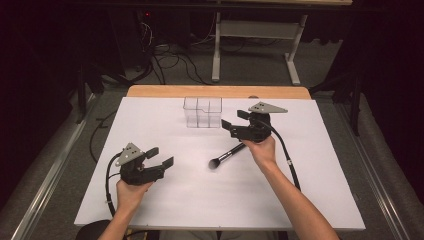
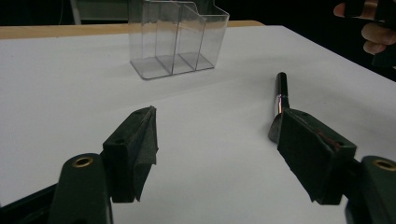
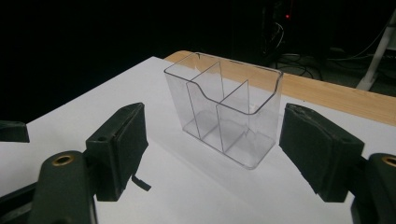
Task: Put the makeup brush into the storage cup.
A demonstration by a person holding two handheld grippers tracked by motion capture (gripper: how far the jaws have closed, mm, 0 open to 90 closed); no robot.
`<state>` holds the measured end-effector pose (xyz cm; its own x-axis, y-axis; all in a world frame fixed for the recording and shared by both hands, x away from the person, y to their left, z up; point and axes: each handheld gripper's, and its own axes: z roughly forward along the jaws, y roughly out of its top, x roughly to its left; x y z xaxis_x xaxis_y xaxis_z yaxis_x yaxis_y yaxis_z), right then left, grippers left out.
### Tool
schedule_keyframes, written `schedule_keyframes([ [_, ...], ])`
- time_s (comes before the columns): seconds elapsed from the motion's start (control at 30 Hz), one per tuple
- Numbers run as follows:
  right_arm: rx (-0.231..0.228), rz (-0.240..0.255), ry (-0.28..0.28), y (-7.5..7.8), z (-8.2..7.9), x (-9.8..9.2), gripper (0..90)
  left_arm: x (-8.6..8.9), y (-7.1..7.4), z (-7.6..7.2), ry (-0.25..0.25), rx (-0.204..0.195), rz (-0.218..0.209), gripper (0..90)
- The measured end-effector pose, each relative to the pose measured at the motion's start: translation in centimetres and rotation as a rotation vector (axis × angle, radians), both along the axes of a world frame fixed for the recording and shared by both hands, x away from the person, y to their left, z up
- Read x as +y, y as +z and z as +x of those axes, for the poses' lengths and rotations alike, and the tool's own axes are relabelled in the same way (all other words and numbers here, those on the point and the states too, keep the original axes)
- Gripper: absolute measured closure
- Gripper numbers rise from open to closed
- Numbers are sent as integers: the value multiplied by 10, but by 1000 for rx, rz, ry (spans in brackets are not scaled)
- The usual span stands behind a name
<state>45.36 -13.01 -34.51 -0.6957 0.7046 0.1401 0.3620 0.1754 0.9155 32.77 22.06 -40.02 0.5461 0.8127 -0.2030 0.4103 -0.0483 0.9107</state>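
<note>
Two grippers, both with jaws apart and holding nothing. Makeup brush (image 1: pixel 227 155) lies flat mid-tabletop (image 1: pixel 165 200), between the hands, long axis diagonal: bristle head toward the person's side, handle tip pointing up-right, ending just under the right gripper (image 1: pixel 235 121). Right hand (image 1: pixel 261 150) is nearer the handle; left gripper (image 1: pixel 161 157) sits well apart to the brush's left, its own view showing the brush (image 2: pixel 282 95) ahead, partly behind one jaw. Clear three-compartment organizer (image 1: pixel 202 112) stands upright near the far edge, just beside the right gripper, which faces it (image 3: pixel 224 112). Likely move: pick up the brush, drop it in. Open white room all around the brush; organizer is close to the far wooden edge (image 1: pixel 165 91).
</note>
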Motion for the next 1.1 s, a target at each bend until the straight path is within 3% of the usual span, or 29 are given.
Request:
schedule_keyframes([
  [0.2,-2,-64,7,5,4,4,256,0,0,1,-3,1,5,291],
  [0.5,20,-92,-7,4,9,1,268,0,0,0,-2,-1,3,292],
  [0.63,32,-165,-14,4,10,-2,280,-1,0,0,-7,0,9,292],
  [0.7,41,-173,-14,4,10,-2,281,-1,0,0,-7,2,9,291],
  [0.87,79,-291,12,7,13,-4,281,-1,0,1,-6,1,7,291],
  [1.1,102,-336,45,15,16,-3,286,0,0,0,-3,-1,5,291],
])
